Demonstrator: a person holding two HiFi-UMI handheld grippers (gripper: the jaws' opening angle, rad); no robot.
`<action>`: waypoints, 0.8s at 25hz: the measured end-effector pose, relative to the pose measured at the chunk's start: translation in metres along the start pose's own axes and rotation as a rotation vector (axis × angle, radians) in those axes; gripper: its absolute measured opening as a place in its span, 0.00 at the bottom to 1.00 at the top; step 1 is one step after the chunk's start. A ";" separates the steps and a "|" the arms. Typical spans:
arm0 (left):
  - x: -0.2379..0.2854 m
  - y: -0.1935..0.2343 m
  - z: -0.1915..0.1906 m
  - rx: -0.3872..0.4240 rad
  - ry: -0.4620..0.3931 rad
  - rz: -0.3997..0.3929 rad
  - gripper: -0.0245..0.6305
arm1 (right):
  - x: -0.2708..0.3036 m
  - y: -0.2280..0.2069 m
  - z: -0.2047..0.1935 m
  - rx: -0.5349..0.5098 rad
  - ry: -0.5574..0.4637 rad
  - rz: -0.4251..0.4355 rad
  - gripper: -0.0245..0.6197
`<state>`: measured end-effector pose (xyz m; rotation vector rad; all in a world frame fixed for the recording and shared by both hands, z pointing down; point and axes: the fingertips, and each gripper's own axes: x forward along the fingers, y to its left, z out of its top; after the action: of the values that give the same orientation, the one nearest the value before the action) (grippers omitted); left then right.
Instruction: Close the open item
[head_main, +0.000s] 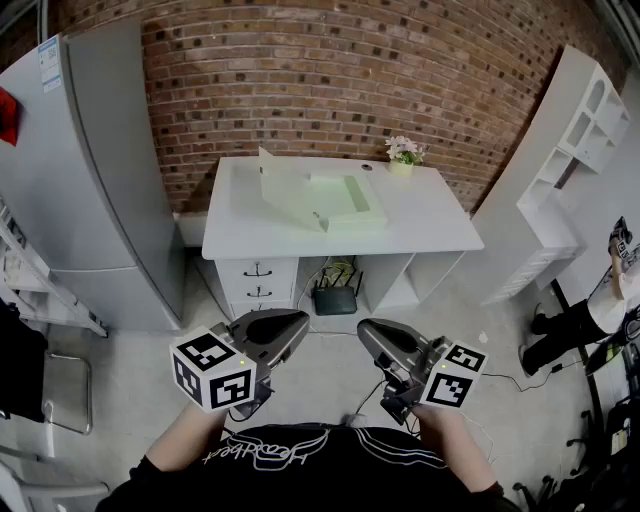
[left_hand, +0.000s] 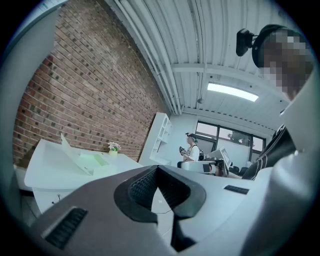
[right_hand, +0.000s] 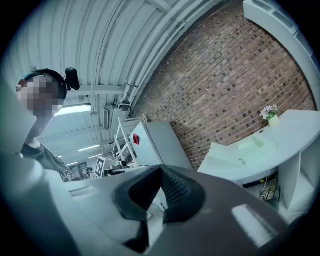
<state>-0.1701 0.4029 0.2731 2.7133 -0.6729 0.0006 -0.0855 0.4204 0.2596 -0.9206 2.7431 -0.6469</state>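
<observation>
1. Two handheld grippers are seen, one in each hand. The left gripper (head_main: 300, 322) and the right gripper (head_main: 365, 328) are held low near the person's body, well apart from the desk.
2. One flat pale green box (head_main: 335, 197) is counted. It is set near the middle of the one white desk (head_main: 440, 232), with its lid raised and tilted at the left side.
3. One small pot of pale flowers (head_main: 404, 155) is placed at the desk's back right, apart from the box.
4. The desk is flanked by one tall grey refrigerator (head_main: 95, 170) on the left and one white shelf unit (head_main: 565, 160) on the right. One black router (head_main: 335, 299) is seen beneath it.
5. Each gripper's jaws are brought together tip to tip, and nothing is held or touched.
</observation>
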 end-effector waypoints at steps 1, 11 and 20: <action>0.000 -0.001 0.001 0.000 -0.002 -0.001 0.04 | -0.001 0.001 0.000 -0.003 0.002 0.000 0.04; 0.002 -0.011 0.006 0.018 0.011 -0.031 0.04 | -0.009 0.007 0.000 -0.003 0.004 -0.024 0.04; 0.017 0.003 -0.014 -0.027 0.053 -0.027 0.04 | -0.014 -0.013 -0.016 0.047 0.018 -0.042 0.04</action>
<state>-0.1553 0.3970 0.2888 2.6869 -0.6166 0.0559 -0.0718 0.4250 0.2803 -0.9691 2.7185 -0.7278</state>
